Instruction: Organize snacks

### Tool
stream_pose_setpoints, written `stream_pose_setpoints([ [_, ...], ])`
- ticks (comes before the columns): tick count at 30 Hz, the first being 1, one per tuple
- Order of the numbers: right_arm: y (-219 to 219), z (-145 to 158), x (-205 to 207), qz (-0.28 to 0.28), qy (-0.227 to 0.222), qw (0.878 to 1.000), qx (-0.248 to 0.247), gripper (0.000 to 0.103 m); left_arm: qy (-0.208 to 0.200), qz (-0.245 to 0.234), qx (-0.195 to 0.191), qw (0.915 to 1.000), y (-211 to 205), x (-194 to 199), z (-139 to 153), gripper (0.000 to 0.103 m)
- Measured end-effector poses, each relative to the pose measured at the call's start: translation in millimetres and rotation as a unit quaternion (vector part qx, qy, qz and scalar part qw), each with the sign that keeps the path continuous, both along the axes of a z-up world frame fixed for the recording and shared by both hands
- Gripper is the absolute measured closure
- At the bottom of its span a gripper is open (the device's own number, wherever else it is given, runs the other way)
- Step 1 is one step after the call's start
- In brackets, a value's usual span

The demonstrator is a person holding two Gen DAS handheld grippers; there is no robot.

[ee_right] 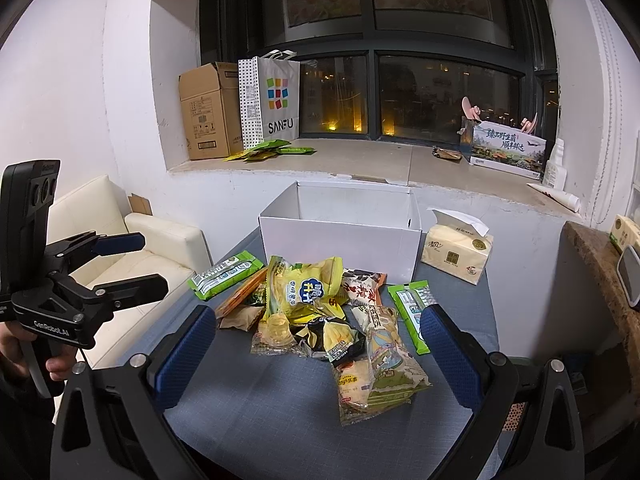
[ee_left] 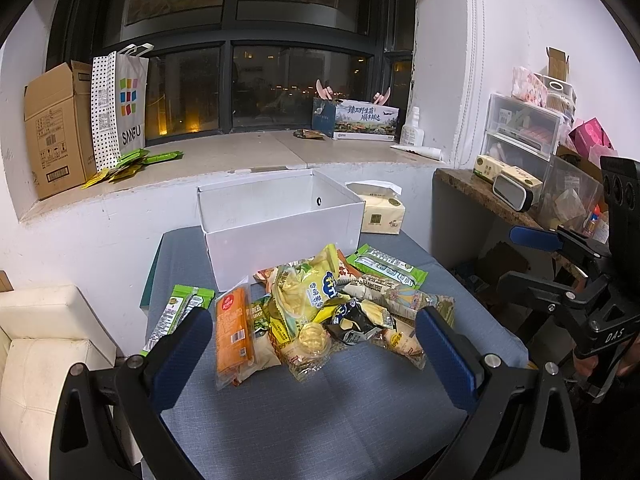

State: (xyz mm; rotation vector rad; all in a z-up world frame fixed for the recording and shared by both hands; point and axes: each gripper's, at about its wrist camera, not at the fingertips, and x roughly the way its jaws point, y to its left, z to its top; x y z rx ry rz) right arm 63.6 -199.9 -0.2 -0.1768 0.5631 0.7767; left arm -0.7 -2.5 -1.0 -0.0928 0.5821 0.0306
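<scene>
Blue-padded jaws of left gripper & right gripper wide apart, empty; snack pile overlapping, lower packs hidden

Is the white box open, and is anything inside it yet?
Open: the white box has no lid on. The visible inside walls are bare; its floor is hidden.

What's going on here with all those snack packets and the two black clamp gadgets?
A person is holding a two-finger gripper in each hand, about to sort snacks. The left gripper and right gripper both hang open over a pile of snack packets on a blue-grey table, holding nothing. Behind the pile stands an open white box; as far as its inside shows, nothing is in it. A tissue pack sits beside the box.
</scene>
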Motion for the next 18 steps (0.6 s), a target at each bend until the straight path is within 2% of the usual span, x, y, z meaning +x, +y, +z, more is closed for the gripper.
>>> stream_pose_setpoints([
  [18,-0.3,-0.7,-1.9,0.001,0.000,1.000,0.000,0.000,0.002,-0.001,0.003,1.0000,-0.7,0.0,-1.4,0.000],
])
